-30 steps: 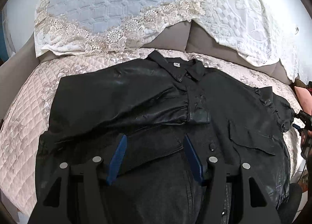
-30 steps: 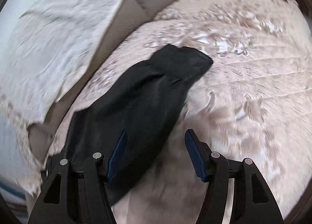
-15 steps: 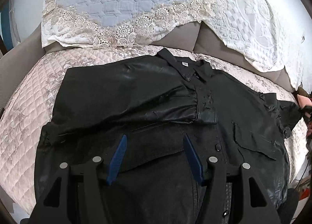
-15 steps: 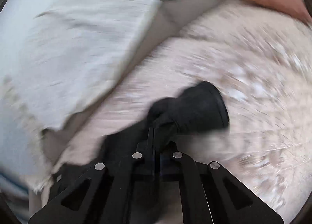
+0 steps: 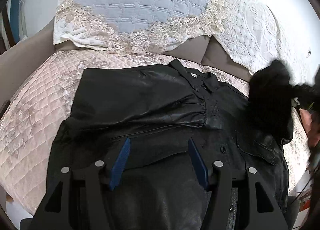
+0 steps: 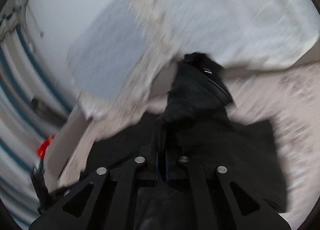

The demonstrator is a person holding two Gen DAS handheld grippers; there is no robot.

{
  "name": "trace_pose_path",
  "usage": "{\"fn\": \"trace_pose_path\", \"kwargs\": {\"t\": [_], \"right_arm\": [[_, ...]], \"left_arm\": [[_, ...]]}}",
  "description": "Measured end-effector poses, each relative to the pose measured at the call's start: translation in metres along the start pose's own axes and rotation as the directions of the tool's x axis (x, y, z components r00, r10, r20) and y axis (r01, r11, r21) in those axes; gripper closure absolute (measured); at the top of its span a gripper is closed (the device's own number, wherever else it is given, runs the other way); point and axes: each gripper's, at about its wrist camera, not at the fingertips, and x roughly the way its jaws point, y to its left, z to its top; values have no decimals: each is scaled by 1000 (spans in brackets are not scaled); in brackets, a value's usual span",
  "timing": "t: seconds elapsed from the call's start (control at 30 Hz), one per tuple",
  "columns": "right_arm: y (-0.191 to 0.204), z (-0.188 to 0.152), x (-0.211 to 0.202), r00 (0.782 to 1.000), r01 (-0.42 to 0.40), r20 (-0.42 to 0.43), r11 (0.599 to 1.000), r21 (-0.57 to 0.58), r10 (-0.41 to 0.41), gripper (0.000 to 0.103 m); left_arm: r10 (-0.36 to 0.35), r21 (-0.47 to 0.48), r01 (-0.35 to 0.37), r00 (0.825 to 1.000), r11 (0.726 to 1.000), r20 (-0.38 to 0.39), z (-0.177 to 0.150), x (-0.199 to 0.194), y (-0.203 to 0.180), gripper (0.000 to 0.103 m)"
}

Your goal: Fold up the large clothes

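A black leather jacket [image 5: 140,97] lies face up on the bed, collar [image 5: 198,81] toward the pillows. One sleeve [image 5: 160,113] is folded across its chest. My left gripper [image 5: 159,150] hovers open over the jacket's lower front with nothing between its blue pads [image 5: 120,162]. At the right edge, my right gripper [image 5: 300,91] holds the other sleeve [image 5: 270,93] lifted above the jacket's shoulder. The blurred right wrist view shows this gripper [image 6: 161,160] with bunched sleeve cloth [image 6: 192,97] pinched between its nearly closed jaws, which are opening slightly. The jacket body [image 6: 250,150] lies below.
The bed has a pale pink quilted cover [image 5: 36,109]. A blue lace-edged pillow [image 5: 130,9] and a white embroidered one [image 5: 250,35] lean on the grey headboard behind the collar. A person's hand [image 5: 308,122] shows at the right edge.
My right gripper shut on the outstretched sleeve's cuff, then swung it up and inward over the jacket while rolling. My left gripper shifted a little and stayed open.
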Motion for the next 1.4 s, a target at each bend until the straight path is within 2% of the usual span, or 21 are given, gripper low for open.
{"fn": "trace_pose_path", "kwargs": {"t": [0.07,0.13,0.2,0.3,0.4,0.5,0.6,0.67,0.77,0.83,0.97,1.0,1.07,1.13,1.2,1.27,1.33,1.4], "right_arm": [[10,-26,39,993,-31,-114,999,-9,30,81],[14,-44,53,983,-62,-171,998,-8,60,77],[19,-58,47,978,-88,-190,996,-22,82,59],[12,-63,18,985,-94,-149,995,-34,88,59],[-14,-59,-13,996,14,-86,1000,-18,-15,59],[-44,-55,-28,993,111,-50,993,37,-109,59],[-78,-60,-35,971,236,-43,969,70,-234,59],[-104,-64,-31,955,295,-68,948,116,-289,59],[-143,-80,-16,908,410,-157,902,134,-389,60],[-155,-86,-15,898,429,-171,894,128,-407,61],[-148,-78,-16,887,447,-168,890,87,-429,60],[-145,-77,-19,888,446,-162,891,86,-430,60],[-133,-73,-30,904,421,-115,904,78,-412,60],[-123,-75,-35,910,409,-98,910,61,-403,60],[-120,-78,-30,907,412,-113,910,36,-406,60],[-127,-83,-17,893,432,-154,901,30,-423,60],[-136,-87,-9,879,454,-182,890,37,-441,60],[-133,-85,-12,881,455,-172,890,44,-441,60]], "left_arm": [[2,-5,-2,1000,1000,2,0,-3,4,41],[6,1,-6,1000,1000,8,2,-6,6,41],[3,8,-4,1000,1000,15,5,-6,5,41],[-23,18,22,1000,1000,17,12,-2,-4,41],[-71,55,70,997,996,12,21,7,-28,41],[-108,125,105,994,987,22,33,19,-62,41],[-149,167,144,988,975,24,45,32,-87,41],[-126,170,120,992,978,25,51,44,-90,41],[-69,146,67,998,987,11,55,63,-75,41],[-2,123,6,1000,992,-27,55,83,-56,41],[58,35,-54,989,998,-139,52,107,-11,43],[57,20,-54,990,998,-132,51,101,-5,43],[24,16,-23,998,1000,-64,50,76,4,41],[27,29,-26,999,999,-22,48,61,11,41],[55,31,-54,998,998,-37,46,66,20,40],[94,14,-93,990,996,-103,42,86,30,40],[101,3,-102,984,995,-149,36,101,37,41],[113,21,-111,984,994,-135,32,97,34,41]]}}
